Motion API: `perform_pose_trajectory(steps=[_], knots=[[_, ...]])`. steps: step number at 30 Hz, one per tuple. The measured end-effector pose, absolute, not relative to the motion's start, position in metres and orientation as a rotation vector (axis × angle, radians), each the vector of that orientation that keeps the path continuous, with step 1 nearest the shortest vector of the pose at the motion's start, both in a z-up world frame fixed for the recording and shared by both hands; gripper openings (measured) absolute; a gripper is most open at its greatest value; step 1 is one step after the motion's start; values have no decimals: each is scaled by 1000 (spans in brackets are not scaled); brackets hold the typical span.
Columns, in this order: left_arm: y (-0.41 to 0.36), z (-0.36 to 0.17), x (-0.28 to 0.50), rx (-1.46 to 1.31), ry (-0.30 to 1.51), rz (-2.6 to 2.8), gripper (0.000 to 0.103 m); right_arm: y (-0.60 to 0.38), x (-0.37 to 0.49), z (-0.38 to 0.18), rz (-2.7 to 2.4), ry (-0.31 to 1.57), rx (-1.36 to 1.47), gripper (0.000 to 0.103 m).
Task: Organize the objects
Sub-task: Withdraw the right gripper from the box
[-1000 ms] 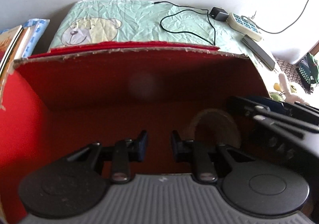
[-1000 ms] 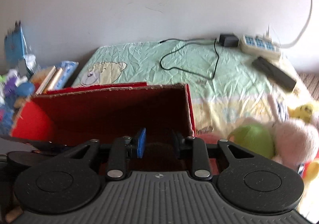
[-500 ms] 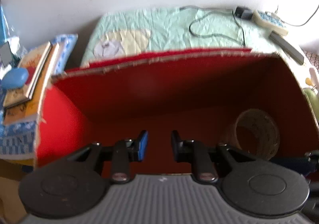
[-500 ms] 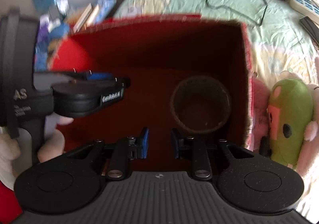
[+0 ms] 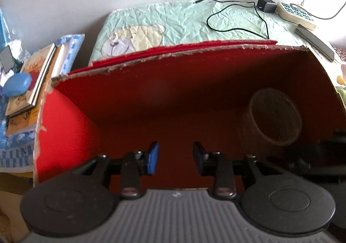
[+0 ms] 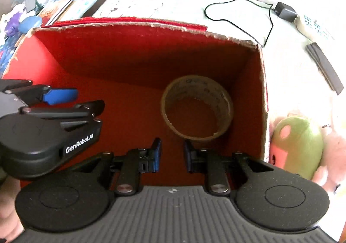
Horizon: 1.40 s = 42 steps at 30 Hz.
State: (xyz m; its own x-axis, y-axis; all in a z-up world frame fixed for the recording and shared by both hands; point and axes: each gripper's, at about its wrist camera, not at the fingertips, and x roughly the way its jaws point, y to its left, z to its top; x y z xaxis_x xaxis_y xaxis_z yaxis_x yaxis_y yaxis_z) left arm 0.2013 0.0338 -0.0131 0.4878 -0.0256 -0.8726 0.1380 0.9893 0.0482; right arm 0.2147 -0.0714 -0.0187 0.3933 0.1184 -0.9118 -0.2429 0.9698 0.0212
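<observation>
**A:** Where does the task's object sit, and why there?

**B:** I see the tape roll (image 6: 197, 106) on the floor of the red cardboard box (image 6: 138, 53), near its right wall, lying tilted so its hollow faces up toward my right camera. I judge it already stowed: the box is serving as the collecting bin on the bed (image 5: 186, 20).

**A:** And your jaws?

**B:** My left gripper (image 5: 175, 158) hangs over the box's left half with nothing between its jaws; they have just been opening and stand at a narrow gap. My right gripper (image 6: 172, 154) points down just before the roll, apart from it; its jaws have just been closing and are narrow, also empty.

**A:** Why are both held over the box?

**B:** I judge this a release posture, with no load left to carry. The green plush toy (image 6: 297, 145) lies just outside the right wall, a likely next item. The charger cable (image 5: 235, 16) and the books (image 5: 32, 83) lie well apart from the box.
</observation>
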Motion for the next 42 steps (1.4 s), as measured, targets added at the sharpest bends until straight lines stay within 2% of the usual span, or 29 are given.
perform_pose_trajectory(steps=[3,21,28,32,39,42], knots=[[32,-13,201,134,1047,-82,39,-66,211,-23,220,1122,-137,17],[29,-13,201,170,1010,-59,39,-81,205,-23,207,1103,-86,16],[29,-15,204,174,1030,-67,51,-83,206,-24,232,1110,-70,18],[28,-14,204,176,1023,-75,62,-84,200,-21,227,1081,-72,18],[26,-13,201,196,1000,-74,63,-94,175,-10,188,985,26,22],[25,-12,198,210,978,-76,63,-100,166,-2,185,948,71,27]])
